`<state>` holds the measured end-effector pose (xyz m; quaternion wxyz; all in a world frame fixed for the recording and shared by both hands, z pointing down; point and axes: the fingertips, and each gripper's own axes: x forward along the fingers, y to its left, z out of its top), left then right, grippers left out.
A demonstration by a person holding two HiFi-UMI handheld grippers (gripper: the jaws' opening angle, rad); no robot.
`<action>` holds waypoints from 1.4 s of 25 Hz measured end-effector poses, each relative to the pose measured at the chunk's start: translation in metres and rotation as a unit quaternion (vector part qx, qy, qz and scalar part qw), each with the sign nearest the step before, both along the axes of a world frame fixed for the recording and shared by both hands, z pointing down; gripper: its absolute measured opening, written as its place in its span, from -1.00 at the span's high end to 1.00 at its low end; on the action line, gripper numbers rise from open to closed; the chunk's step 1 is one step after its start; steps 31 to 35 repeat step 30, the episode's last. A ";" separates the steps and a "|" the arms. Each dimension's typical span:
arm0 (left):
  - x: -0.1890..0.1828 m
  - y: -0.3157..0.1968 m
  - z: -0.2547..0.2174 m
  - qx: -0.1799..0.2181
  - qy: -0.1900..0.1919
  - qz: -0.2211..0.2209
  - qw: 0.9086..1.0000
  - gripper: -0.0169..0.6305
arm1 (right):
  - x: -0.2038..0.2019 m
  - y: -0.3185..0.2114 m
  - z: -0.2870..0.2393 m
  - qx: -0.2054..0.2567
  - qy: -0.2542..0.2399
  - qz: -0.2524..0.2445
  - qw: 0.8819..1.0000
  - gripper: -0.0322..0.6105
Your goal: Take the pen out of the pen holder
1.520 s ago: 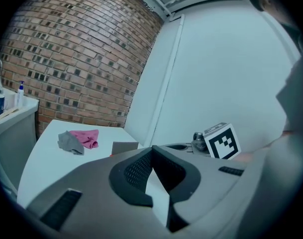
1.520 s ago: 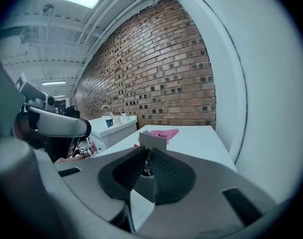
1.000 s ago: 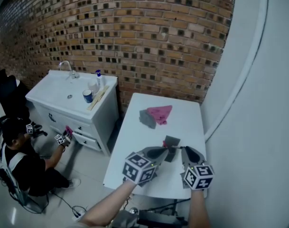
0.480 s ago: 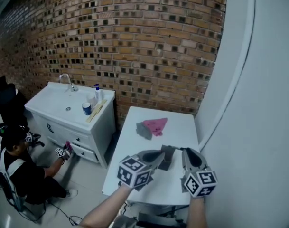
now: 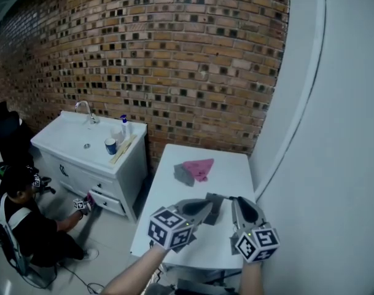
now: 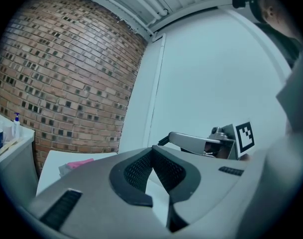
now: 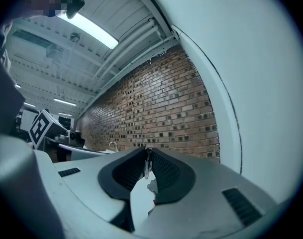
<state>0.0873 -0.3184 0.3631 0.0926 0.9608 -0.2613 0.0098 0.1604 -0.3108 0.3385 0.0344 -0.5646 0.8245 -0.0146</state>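
Note:
A dark grey pen holder (image 5: 214,206) stands on the white table (image 5: 174,214), near its front edge. My left gripper (image 5: 205,206) is level with its tips right beside the holder; its jaws meet at the tip (image 6: 152,150) with nothing visible between them. My right gripper (image 5: 235,200) is level just to the right of the holder. It is shut on a thin pen (image 7: 147,166), which stands upright between the jaw tips, with a red part (image 7: 154,201) lower down. The pen is too small to make out in the head view.
A pink cloth (image 5: 200,168) on a grey piece lies at the table's middle. A white wall (image 5: 334,165) rises close on the right, a brick wall behind. To the left stand a sink cabinet (image 5: 88,149) and a crouching person (image 5: 18,223) on the floor.
Both grippers have risen a little above the table, the right one with the pen. The red bit seen by the holder a second ago no longer shows in the head view.

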 end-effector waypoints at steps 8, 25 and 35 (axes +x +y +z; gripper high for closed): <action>0.006 0.000 -0.002 0.001 0.001 0.004 1.000 0.97 | 0.000 0.001 0.000 -0.001 0.004 0.000 1.000 0.76; 0.008 -0.003 -0.003 -0.003 0.004 0.005 1.000 0.97 | 0.002 -0.003 -0.005 0.002 0.004 0.003 1.000 0.76; 0.008 -0.005 0.002 -0.001 0.005 0.005 1.000 0.97 | 0.002 -0.005 0.001 0.002 0.005 0.004 1.000 0.76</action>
